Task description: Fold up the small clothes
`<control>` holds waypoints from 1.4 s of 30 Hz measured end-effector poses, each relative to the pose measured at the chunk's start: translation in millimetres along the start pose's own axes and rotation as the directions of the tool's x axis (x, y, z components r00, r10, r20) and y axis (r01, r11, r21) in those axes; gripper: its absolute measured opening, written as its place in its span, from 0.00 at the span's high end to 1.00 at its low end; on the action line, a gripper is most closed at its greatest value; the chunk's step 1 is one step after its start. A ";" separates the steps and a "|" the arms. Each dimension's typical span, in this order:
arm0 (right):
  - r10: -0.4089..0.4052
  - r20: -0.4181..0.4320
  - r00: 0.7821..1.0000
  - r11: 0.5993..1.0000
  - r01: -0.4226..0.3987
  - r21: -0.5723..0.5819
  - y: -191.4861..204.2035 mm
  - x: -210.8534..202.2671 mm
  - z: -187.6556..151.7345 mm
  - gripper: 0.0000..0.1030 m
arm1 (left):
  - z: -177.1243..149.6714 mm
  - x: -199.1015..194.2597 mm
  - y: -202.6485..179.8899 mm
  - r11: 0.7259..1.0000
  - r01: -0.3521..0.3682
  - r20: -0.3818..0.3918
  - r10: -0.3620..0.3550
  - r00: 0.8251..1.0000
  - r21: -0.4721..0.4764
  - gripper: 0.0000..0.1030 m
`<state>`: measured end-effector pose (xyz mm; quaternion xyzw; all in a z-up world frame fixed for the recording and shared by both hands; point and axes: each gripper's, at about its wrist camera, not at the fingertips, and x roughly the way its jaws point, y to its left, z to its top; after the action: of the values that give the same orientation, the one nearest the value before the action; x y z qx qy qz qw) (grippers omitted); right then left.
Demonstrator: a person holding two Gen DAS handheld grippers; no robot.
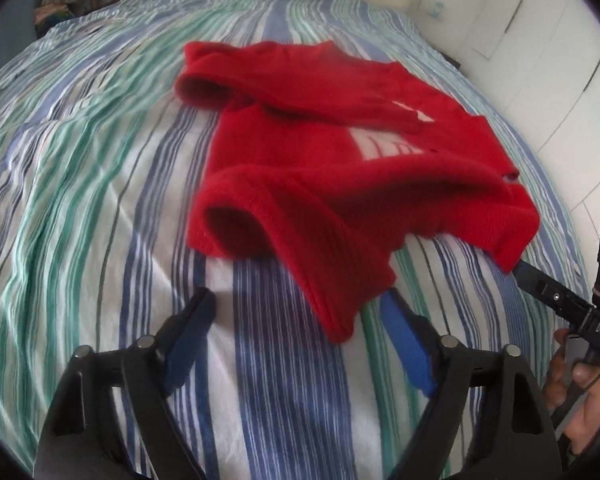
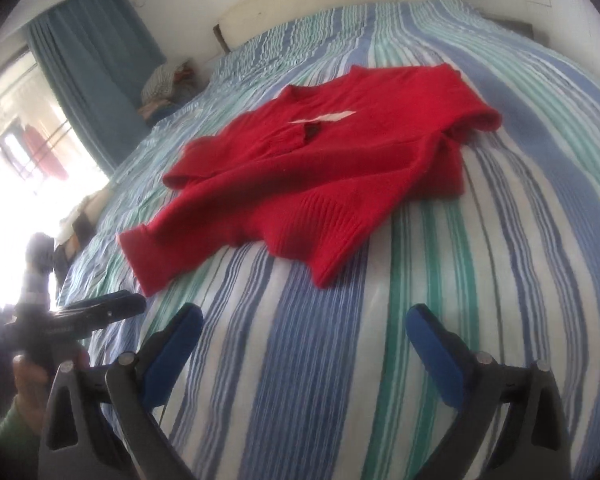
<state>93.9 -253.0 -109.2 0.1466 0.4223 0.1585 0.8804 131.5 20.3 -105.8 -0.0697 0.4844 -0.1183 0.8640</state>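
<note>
a small red sweater (image 1: 340,168) lies rumpled on a bed (image 1: 100,184) covered with a sheet striped in blue, green and white. the sweater has a white patch on its chest and ribbed cuffs and hem. in the left wrist view 1 sleeve is folded across the far part of the body, and a ribbed edge of the sweater reaches toward the near side, ending just in front of the left claw (image 1: 300,322).

the left claw is released: its 2 blue-padded fingers (image 1: 406,344) stand apart over the bare sheet, with nothing pressed between them, and the ribbed edge lies just beyond the right finger's tip. the right claw (image 2: 304,330) is also released, its fingers wide apart above the striped sheet, near the sweater's hem but apart from it.

each claw shows at the side of the other's view, held by a hand (image 1: 572,384). a blue curtain (image 2: 92,80) hangs by a bright window on the far left, and a pile of cloth (image 2: 168,84) sits beside the bed's far corner.
</note>
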 end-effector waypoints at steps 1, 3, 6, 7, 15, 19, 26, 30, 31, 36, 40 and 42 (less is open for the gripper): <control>0.013 0.006 1.000 1.000 -0.013 0.005 -2.8 10.5 5.6 0.13 | 3.6 3.2 -1.1 1.000 0.018 -0.009 -0.018 1.000 -0.007 0.49; 0.044 0.041 0.998 0.999 -0.045 0.016 -10.3 21.6 14.6 0.34 | 7.0 4.7 1.5 0.994 0.102 -0.025 -0.103 0.994 -0.046 0.97; 0.133 0.038 0.990 0.991 -0.134 0.017 -13.6 20.9 21.0 0.95 | 5.1 -15.3 11.6 0.977 0.195 -0.011 -0.196 0.980 -0.089 0.97; 0.134 0.037 0.990 0.991 -0.135 0.007 -10.9 11.0 21.5 0.95 | 2.8 -27.9 14.2 0.970 0.228 -0.014 -0.230 0.973 -0.082 0.97; 0.291 -0.174 0.941 0.957 -0.286 0.052 -9.4 -90.1 -0.5 0.95 | -31.9 -77.2 23.0 0.947 0.318 -0.207 -0.301 0.931 0.052 0.97; 0.179 -0.305 0.935 0.982 -0.152 0.112 -34.2 -58.0 -33.3 0.95 | -54.9 -40.4 35.2 0.971 0.240 -0.277 -0.228 0.933 0.011 0.97; 0.210 -0.241 0.947 0.959 -0.152 0.237 -60.6 -45.0 -57.8 0.81 | -55.9 -57.4 49.1 0.960 0.274 -0.182 -0.280 0.943 -0.053 0.62; 0.261 -0.215 0.941 0.944 -0.202 0.261 -61.8 -41.6 -57.0 0.81 | -54.3 -48.4 46.9 0.969 0.233 -0.197 -0.244 0.950 -0.077 0.97; 0.237 -0.222 0.946 0.953 -0.181 0.244 -58.8 -40.1 -53.8 0.96 | -53.9 -47.4 45.1 0.975 0.208 -0.193 -0.220 0.956 -0.083 0.97; 0.042 -0.265 0.963 0.992 -0.009 0.124 -40.1 -70.4 -51.8 0.96 | -63.0 -67.8 47.6 0.998 0.056 -0.173 -0.060 0.983 -0.027 0.98; -0.054 -0.298 0.953 0.987 0.096 0.128 -48.0 -62.6 -65.9 0.97 | -72.4 -52.0 41.0 1.000 -0.015 -0.176 0.019 0.984 0.023 0.98; -0.044 -0.301 0.953 0.982 0.097 0.163 -55.4 -47.5 -73.0 0.97 | -73.7 -46.0 28.1 0.994 -0.071 -0.153 0.083 0.985 0.085 0.98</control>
<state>16.6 -313.3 -141.7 0.1830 0.5666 0.1092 0.7960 49.3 59.5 -113.1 -0.0071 0.5478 -0.1089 0.8294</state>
